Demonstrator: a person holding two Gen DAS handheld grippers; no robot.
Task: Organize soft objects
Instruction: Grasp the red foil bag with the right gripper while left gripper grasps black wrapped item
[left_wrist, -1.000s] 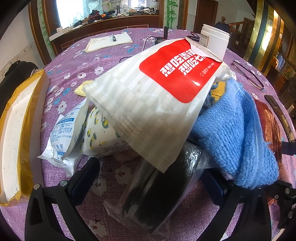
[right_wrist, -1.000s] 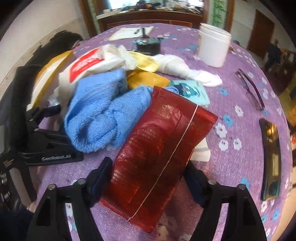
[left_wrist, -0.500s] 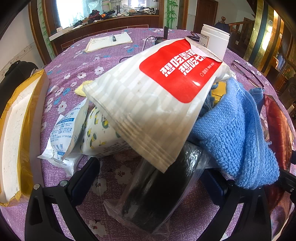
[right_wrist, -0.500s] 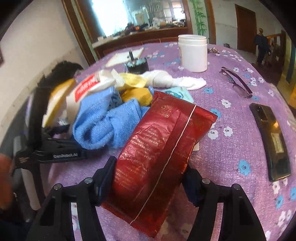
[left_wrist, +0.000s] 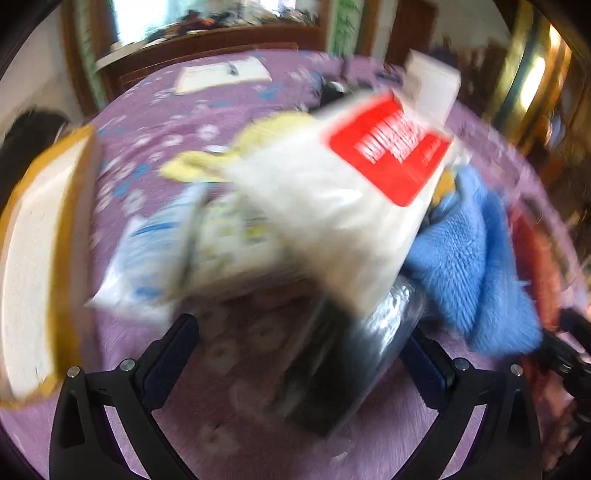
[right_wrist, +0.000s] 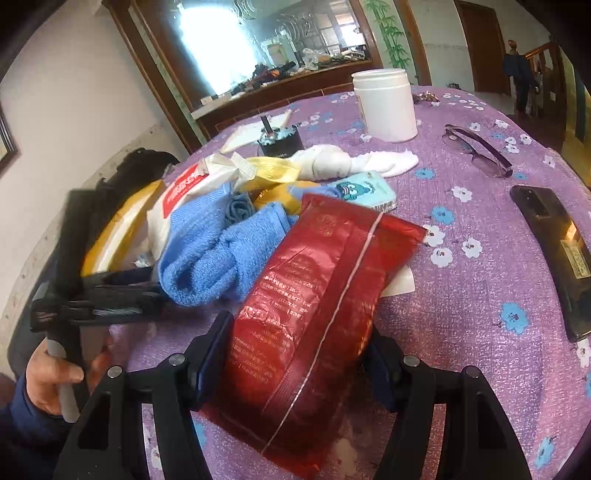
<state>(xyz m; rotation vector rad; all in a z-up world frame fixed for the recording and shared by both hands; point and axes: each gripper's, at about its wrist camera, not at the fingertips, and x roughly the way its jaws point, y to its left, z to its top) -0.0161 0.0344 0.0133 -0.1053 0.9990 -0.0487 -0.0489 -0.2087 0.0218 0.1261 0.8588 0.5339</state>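
On the counter (right_wrist: 480, 229), the soft pile centres on a blue towel (right_wrist: 207, 254). Just right of it, the red pouch (right_wrist: 314, 314), long axis running away, sits clamped in the right hand-held gripper (right_wrist: 295, 354). Left of the towel, the left hand-held gripper (left_wrist: 303, 354) gapes around a dark bag (left_wrist: 347, 362).

left gripper (left_wrist: 301, 334): jaws spread wide, the view's pretty blurry
right gripper (right_wrist: 297, 345): both pads pressing on a shiny red foil packet (right_wrist: 317, 306)
left hand (right_wrist: 55, 380): bare, wrapped round the black gripper handle, blue sleeve
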